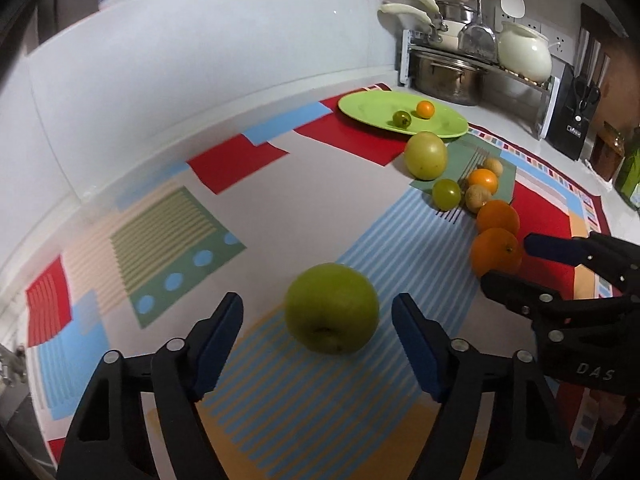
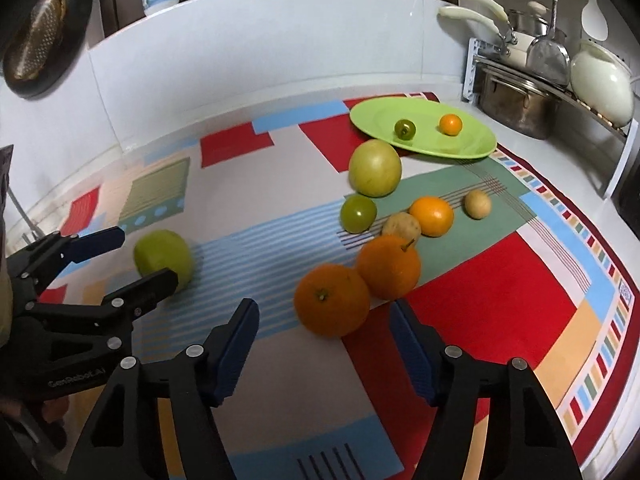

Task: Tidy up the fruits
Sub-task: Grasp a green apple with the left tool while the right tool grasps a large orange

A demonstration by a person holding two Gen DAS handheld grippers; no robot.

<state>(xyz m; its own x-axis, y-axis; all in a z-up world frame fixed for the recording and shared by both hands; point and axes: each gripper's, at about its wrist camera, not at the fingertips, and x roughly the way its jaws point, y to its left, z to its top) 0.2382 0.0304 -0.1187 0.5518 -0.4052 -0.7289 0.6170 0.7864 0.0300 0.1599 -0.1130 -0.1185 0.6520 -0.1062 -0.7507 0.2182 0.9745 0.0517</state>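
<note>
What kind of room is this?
Most likely a home kitchen counter: a rack of pots and pans, a knife block by the wall, and fruit on a patterned cloth.

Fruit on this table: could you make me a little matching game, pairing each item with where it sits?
Items:
1. big green apple
2. nearest orange
3. small orange fruit
4. metal pot

Places:
A. on the green plate
B. under the dish rack
C. between the open left tongs
D. just ahead of the open right tongs

Pairs: 1-C, 2-D, 3-A, 4-B
</note>
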